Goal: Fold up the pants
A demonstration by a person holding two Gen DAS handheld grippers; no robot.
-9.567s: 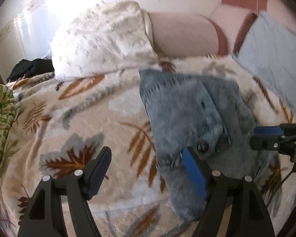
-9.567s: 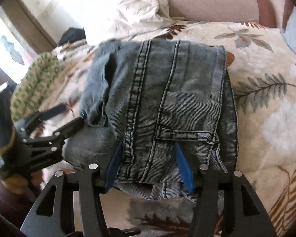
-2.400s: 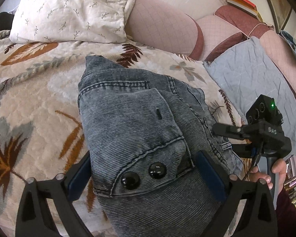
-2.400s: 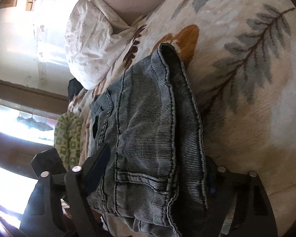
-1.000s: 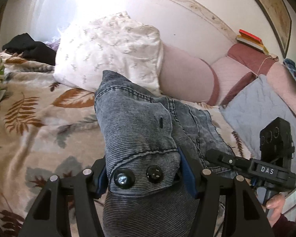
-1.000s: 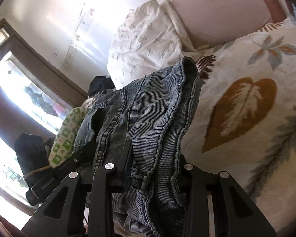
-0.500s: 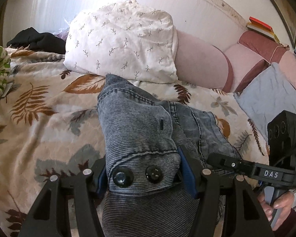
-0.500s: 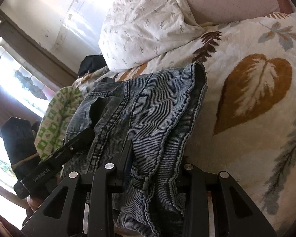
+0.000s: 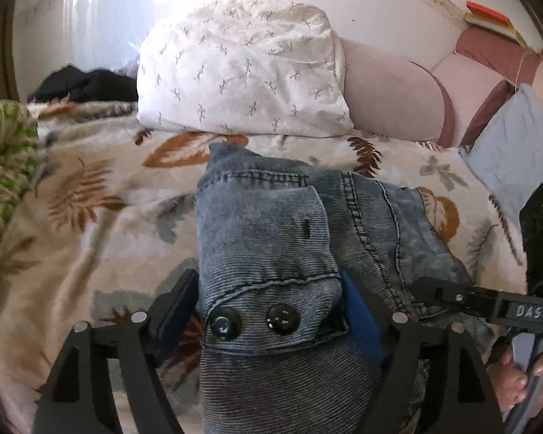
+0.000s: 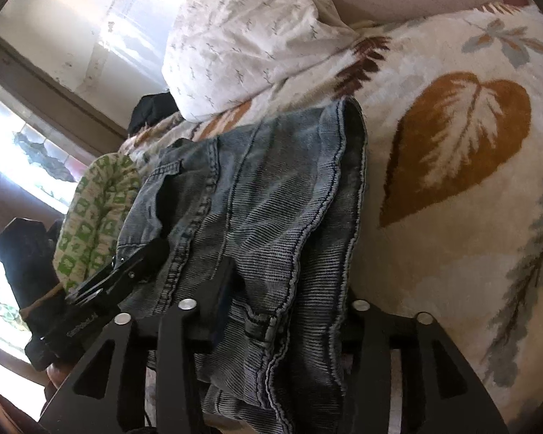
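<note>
The folded grey-blue denim pants (image 9: 278, 238) lie as a thick bundle on the leaf-patterned blanket (image 9: 90, 224). My left gripper (image 9: 271, 307) is shut on the pants at the waistband end with two black buttons (image 9: 253, 322). My right gripper (image 10: 286, 311) is shut on the pants at their other side (image 10: 271, 209). In the left wrist view the right gripper (image 9: 481, 300) shows at the right edge. In the right wrist view the left gripper (image 10: 123, 275) shows at the left. The far end of the bundle rests on the blanket.
A white patterned pillow (image 9: 242, 76) and a pink bolster (image 9: 387, 97) lie behind the pants. A pale blue cushion (image 9: 517, 144) is at the right. A green patterned cloth (image 9: 3, 159) and dark clothing (image 9: 87, 86) lie at the left.
The bundle has come down from its lifted position toward the blanket, and its far end now rests there. Both grippers stay shut on it.
</note>
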